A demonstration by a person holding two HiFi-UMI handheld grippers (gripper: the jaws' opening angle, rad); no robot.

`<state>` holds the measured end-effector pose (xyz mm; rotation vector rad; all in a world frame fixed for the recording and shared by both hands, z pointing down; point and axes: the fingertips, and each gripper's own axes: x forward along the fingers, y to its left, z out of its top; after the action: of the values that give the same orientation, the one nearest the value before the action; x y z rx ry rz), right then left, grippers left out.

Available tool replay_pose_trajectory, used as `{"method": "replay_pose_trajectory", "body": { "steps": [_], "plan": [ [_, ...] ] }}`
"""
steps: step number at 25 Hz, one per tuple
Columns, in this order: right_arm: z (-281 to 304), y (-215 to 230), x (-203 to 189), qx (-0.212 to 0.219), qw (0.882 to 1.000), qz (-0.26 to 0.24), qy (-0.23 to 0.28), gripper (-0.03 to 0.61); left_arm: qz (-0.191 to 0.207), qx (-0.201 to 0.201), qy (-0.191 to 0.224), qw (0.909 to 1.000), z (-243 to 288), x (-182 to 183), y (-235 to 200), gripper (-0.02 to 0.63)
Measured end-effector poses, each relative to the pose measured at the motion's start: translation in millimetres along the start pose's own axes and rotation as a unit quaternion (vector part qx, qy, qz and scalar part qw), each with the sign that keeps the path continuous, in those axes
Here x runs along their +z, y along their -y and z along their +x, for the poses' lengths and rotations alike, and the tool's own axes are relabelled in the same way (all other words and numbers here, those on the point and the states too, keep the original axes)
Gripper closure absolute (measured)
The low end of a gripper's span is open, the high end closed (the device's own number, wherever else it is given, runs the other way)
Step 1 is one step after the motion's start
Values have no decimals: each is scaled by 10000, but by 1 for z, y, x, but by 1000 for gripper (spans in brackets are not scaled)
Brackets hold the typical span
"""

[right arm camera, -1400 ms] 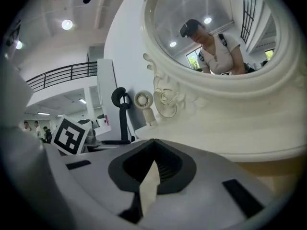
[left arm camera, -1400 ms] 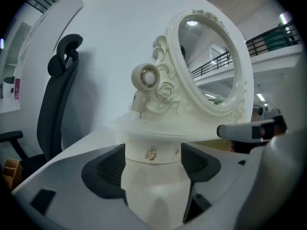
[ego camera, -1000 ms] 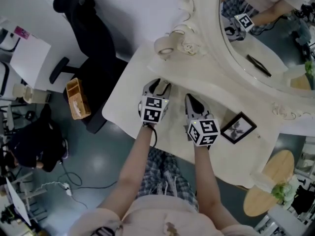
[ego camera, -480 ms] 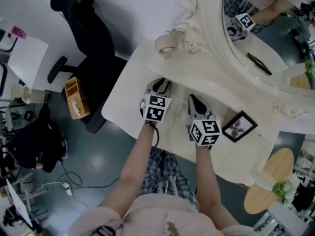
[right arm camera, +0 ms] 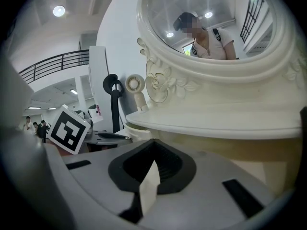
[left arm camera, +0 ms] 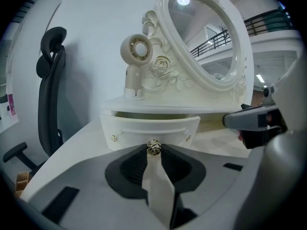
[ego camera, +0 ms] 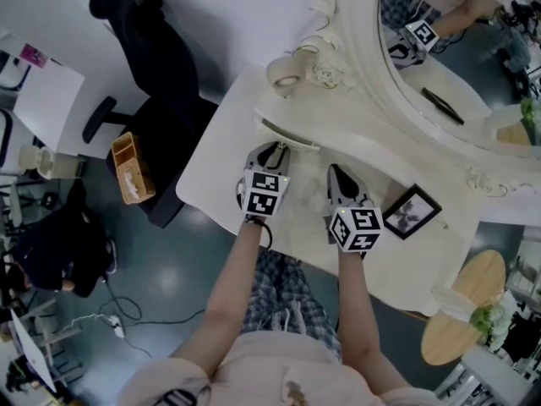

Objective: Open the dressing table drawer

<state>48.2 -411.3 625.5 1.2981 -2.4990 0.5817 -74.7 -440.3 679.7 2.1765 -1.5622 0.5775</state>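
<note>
Dressing table | our left claw, jaws just closed narrow, grips the small gold knob | drawer stands part-way out over the worktop, dead ahead of that claw | we judge the pull runs straight back toward us | right claw pinched together, empty, alongside.

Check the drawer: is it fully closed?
No, the drawer front stands out from under the shelf above it, with the left tool clamped on its knob.
</note>
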Motion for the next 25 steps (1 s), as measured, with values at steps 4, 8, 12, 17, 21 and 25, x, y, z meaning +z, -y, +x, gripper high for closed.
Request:
{"method": "replay_pose_trajectory", "body": {
  "steps": [4,8,12,17,21,25],
  "plan": [
    [-6,-2,-4,-21,10000,6,-8,563,-15,22,-10,10000,-11,-6,-1,505],
    [-10,-4,-5,-24,10000,8,3,563,5,39,-27,10000,-20,-13,-2,505],
    [-11,-7,-4,-21,10000,-9,14,563,-1,24,-21,10000,-29,-19,-2,505],
    [-12,-10,-2,-26,10000,1,39,563,-15,-10,15,10000,-37,-23,-2,505],
    [-14,-12,-3,-24,10000,7,33,563,-19,-39,13,10000,-37,-23,-2,503],
    [-16,-11,-5,-44,10000,40,25,563,-97,-228,126,9996,-39,-21,2,499]
  ]
}}
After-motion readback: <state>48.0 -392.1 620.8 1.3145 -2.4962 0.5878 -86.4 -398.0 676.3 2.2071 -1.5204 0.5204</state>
